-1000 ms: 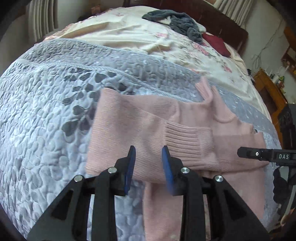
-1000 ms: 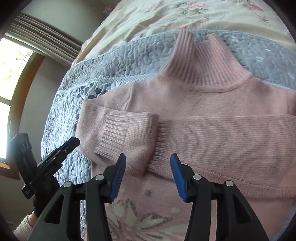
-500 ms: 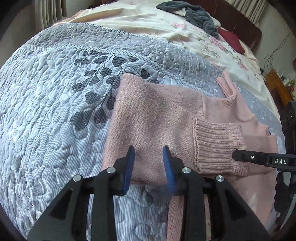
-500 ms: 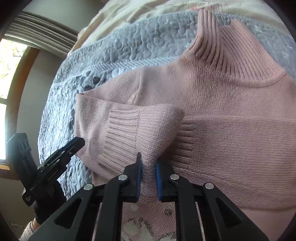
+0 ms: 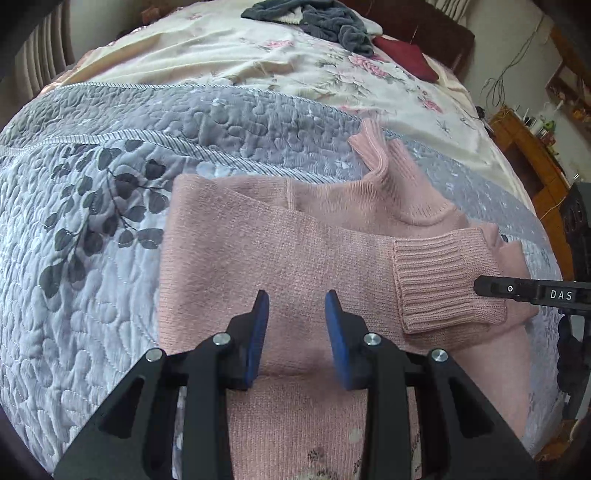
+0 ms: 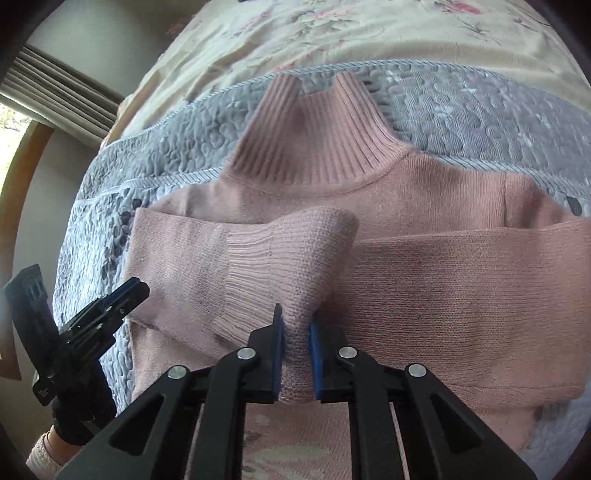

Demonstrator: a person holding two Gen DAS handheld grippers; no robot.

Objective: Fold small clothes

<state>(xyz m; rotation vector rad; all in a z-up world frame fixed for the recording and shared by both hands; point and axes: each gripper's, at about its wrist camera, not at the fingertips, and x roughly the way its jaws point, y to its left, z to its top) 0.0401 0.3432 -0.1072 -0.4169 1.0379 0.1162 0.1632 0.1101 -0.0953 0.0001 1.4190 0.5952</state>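
A pink knit turtleneck sweater [image 5: 280,251] [image 6: 443,280] lies flat on the grey quilted bedspread [image 5: 92,229], collar toward the far side. Both sleeves are folded across its chest. My right gripper [image 6: 295,328] is shut on the ribbed cuff [image 6: 295,266] of the left-hand sleeve, which is bunched and lifted a little. In the left wrist view that cuff [image 5: 439,280] meets the right gripper's tip [image 5: 487,286]. My left gripper [image 5: 295,314] hovers open over the folded sleeve with nothing between its blue pads. It also shows in the right wrist view as the left gripper [image 6: 125,299], low left.
A cream floral sheet [image 5: 229,55] covers the far half of the bed, with a heap of dark grey clothes [image 5: 325,18] and a dark red cushion [image 5: 406,55] on it. A wooden cabinet [image 5: 532,155] stands at the right. A curtained window [image 6: 44,85] is left of the bed.
My right gripper went from open to shut on the sleeve cuff and drew it up and toward the sweater's middle. My left gripper stayed open and shifted over the folded sleeve.
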